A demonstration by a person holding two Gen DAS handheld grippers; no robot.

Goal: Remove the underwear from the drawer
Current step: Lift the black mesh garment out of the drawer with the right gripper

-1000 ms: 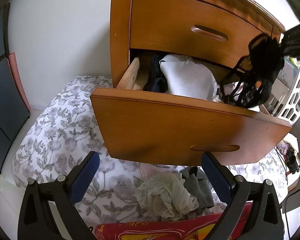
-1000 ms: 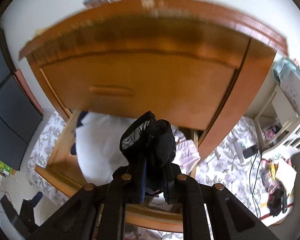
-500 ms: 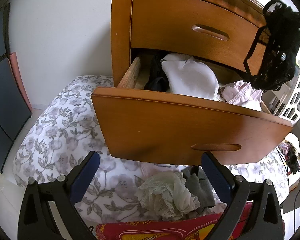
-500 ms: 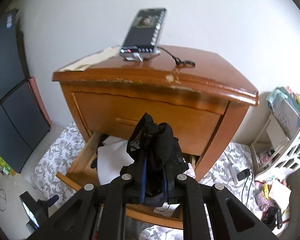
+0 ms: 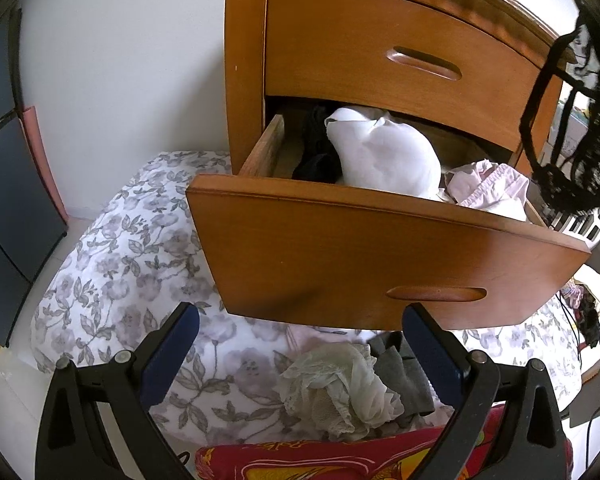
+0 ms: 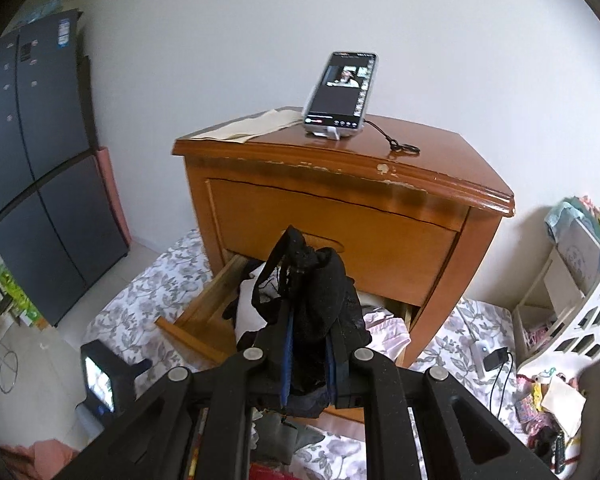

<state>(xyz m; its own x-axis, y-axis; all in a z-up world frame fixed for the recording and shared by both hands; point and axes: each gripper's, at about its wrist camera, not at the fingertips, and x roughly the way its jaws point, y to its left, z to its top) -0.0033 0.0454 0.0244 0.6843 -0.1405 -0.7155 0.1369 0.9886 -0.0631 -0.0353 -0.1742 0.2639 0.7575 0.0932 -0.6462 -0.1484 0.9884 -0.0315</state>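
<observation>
The black lace underwear (image 6: 312,312) is pinched between the two fingers of the right gripper (image 6: 308,344), bunched above the fingertips and draping down over both of them. It hangs in the air, clear of the drawer (image 6: 204,320), which lies below and beyond this gripper. From the left wrist view the same underwear (image 5: 568,128) dangles at the upper right, above the drawer's right end and touching nothing there.

The left gripper (image 5: 300,344) is spread wide with nothing between its blue pads (image 5: 172,348). The pulled-out drawer front (image 5: 380,256) sits just ahead of it and above. Inside the drawer lie a white garment (image 5: 384,156), a dark one (image 5: 316,148) to its left and a pale pink one (image 5: 484,188) to its right. Between the left gripper's fingers, below the drawer, a cream lace piece (image 5: 340,388) and a grey cloth (image 5: 400,372) lie on the flowered sheet (image 5: 132,264).

On the nightstand top (image 6: 440,160), beyond the right gripper, a phone (image 6: 342,92) stands propped.
</observation>
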